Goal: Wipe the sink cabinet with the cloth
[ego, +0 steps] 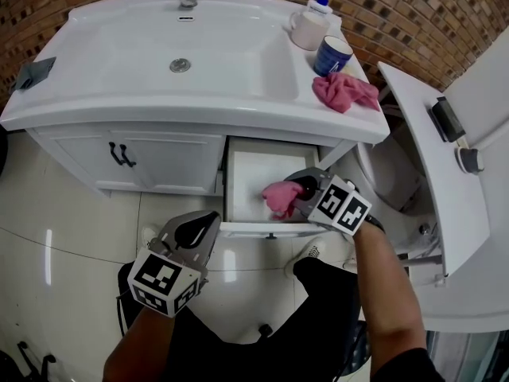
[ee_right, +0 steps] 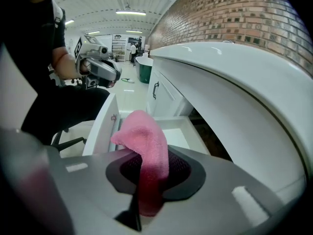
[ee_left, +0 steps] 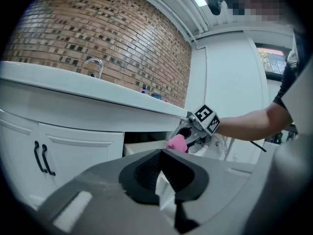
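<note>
Cloth [ee_right: 144,136] is pink, fuzzy, bunched into a rounded lump. It's pinched in my right claw [ego: 296,191], jaws clamped on its lower part, with the lump sticking out past the tips. It sits over the open drawer [ego: 253,159] of the sink cabinet [ego: 167,164], near the drawer's front right corner; can't tell if it touches the drawer. My left claw [ego: 195,231] is pressed together, empty, low over the floor, left of the drawer front. On the surface's right end: second pink cloth [ego: 344,91] at the front edge, blue mug [ego: 332,55] and white cup [ego: 307,29] behind it. Toilet [ego: 394,173] crowds the right side.
</note>
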Action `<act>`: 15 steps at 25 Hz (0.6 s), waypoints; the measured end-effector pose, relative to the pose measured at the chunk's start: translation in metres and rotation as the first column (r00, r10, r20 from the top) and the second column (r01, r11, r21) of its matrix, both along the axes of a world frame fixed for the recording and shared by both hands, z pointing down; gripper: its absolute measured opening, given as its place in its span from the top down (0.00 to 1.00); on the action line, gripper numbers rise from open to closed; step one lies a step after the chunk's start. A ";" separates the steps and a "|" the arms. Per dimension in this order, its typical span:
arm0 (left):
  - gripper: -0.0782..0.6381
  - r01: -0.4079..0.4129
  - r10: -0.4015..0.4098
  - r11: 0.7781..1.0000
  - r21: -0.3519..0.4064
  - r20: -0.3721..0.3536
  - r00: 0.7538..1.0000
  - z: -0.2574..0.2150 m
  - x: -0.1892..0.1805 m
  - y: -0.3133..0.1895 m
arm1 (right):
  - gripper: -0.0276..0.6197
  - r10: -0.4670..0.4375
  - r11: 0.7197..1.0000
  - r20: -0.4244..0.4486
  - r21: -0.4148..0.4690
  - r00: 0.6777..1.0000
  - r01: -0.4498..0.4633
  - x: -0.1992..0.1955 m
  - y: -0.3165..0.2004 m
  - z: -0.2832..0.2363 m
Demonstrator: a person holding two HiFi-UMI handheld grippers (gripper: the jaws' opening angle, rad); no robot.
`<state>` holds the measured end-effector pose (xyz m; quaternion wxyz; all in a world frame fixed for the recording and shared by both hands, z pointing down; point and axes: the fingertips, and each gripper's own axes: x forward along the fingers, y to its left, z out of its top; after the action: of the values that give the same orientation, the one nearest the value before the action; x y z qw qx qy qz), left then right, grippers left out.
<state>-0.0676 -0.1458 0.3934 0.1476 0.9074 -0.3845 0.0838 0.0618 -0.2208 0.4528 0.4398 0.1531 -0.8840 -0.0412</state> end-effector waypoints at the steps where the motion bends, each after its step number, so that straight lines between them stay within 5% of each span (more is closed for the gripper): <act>1: 0.88 -0.001 0.001 1.000 0.000 0.002 1.000 0.000 0.001 0.001 | 0.84 0.014 1.000 -0.005 0.002 1.000 -0.014 0.010 -0.001 -0.001; 15: 0.88 -0.001 0.001 1.000 -0.009 0.025 1.000 0.004 0.006 0.008 | 0.84 0.129 0.992 -0.105 0.000 0.986 -0.130 0.101 0.003 0.011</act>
<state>-0.0617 -0.1374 0.3970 0.1467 0.9059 -0.3855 0.0966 0.1625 -0.2179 0.4635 0.4879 0.2061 -0.8480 -0.0175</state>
